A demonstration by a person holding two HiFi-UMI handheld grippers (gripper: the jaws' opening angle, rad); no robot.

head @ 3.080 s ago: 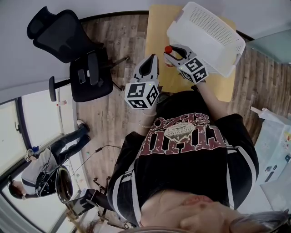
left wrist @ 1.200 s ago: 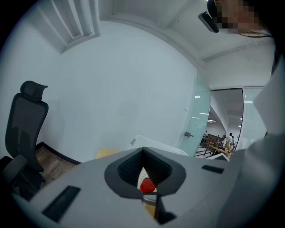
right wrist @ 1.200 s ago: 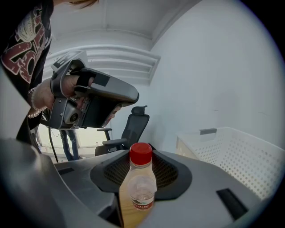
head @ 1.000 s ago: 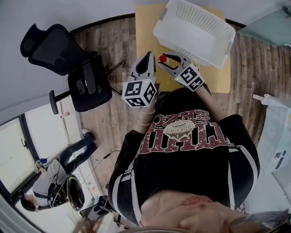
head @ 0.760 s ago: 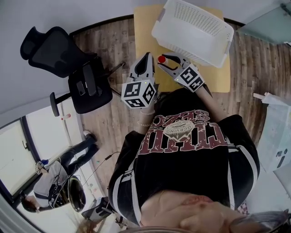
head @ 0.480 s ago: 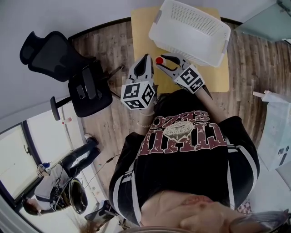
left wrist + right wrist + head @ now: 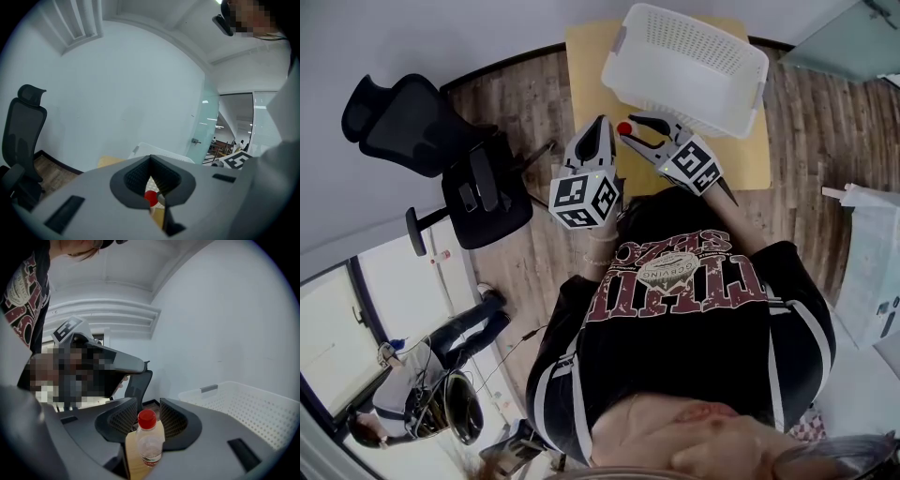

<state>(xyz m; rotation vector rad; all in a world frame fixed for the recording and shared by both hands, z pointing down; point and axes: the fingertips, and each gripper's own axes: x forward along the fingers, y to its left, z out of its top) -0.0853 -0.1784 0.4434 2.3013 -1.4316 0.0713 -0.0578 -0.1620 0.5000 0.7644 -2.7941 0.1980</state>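
Bottle (image 7: 146, 441) sits clamped between the jaws of my right gripper (image 7: 148, 405), its long axis running along them and its red cap (image 7: 146, 418) pointing forward at the tips; clear plastic, small label low down; it hangs above the desk (image 7: 586, 56), near the white basket (image 7: 675, 89); the jaws of my left gripper (image 7: 602, 127) are closed on nothing, just beside.

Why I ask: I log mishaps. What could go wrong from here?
The right gripper pinches the red-capped bottle lengthwise between its fingers, cap at their tips; it might slip onto the table. The left gripper, fingers together, looks close beside the cap; a nudge could knock it loose. The white basket stands ahead; the cap might strike its wall.
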